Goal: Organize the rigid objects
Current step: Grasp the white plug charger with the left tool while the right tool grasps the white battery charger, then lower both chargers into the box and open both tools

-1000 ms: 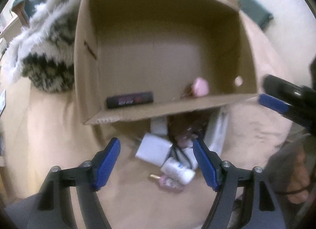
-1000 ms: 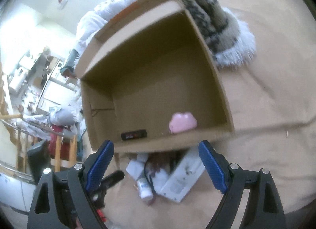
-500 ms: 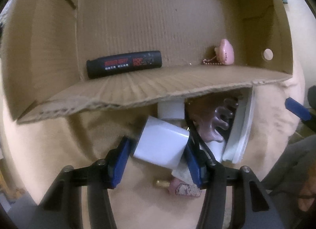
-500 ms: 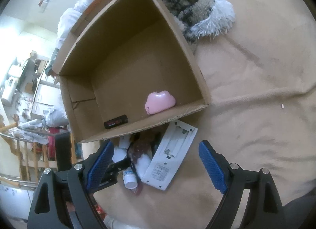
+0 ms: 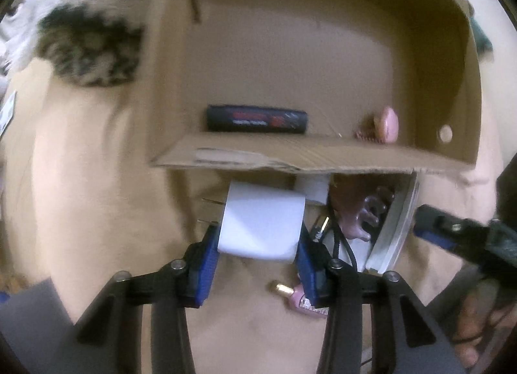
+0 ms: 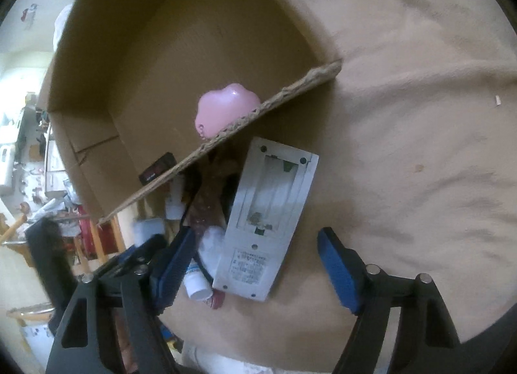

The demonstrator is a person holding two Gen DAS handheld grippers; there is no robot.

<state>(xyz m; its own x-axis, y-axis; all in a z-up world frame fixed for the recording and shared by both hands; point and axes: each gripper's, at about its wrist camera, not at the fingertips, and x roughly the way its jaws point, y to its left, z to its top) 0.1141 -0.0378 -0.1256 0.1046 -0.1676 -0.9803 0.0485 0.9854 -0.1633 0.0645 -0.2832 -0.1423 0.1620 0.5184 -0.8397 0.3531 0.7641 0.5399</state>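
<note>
My left gripper (image 5: 257,246) is shut on a white plug charger (image 5: 263,222), held just in front of the cardboard box (image 5: 290,156). Its prongs point left. In the box lie a black tube (image 5: 257,120) and a pink paw keychain (image 5: 386,123), which also shows in the right wrist view (image 6: 226,109). My right gripper (image 6: 255,264) is open above a white remote (image 6: 268,222) lying back side up. A small white bottle (image 6: 197,280), a brown hair claw (image 5: 358,212), a black cable (image 5: 339,244) and a pink glittery item (image 5: 303,303) lie in the pile beside it.
The box stands on a tan blanket (image 6: 420,115). A furry black-and-white throw (image 5: 87,28) lies left of the box. The right gripper shows at the right edge of the left wrist view (image 5: 458,235). A cluttered room lies beyond the bed's edge (image 6: 26,161).
My left gripper closed on the white charger and lifted it slightly. My right gripper moved down closer to the remote and stayed open.
</note>
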